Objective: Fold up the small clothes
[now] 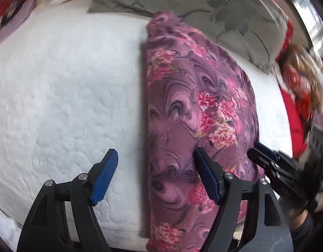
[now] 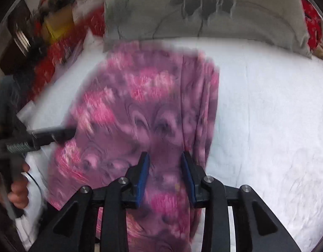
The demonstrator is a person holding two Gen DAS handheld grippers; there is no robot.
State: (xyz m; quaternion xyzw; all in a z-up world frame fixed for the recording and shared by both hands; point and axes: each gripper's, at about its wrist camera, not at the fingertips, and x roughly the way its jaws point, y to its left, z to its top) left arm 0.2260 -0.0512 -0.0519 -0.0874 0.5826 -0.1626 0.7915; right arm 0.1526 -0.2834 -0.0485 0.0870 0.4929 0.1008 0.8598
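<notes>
Left wrist view: purple floral fleece garment [image 1: 193,109] lies folded lengthwise on the white quilted bedspread [image 1: 67,84]. Left gripper [image 1: 155,172] gapes wide, empty, straddling its left edge. Right gripper [image 2: 165,172], partly parted, hovers over the cloth, gripping nothing.

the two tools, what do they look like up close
Both match. The left tool has matte black angular linkage arms with triangular cut-outs and silver pivot pins; its fingers end in flat, ribbed blue pads. The right tool has the same black linkage, silver pins and blue pads. No cables show.
</notes>
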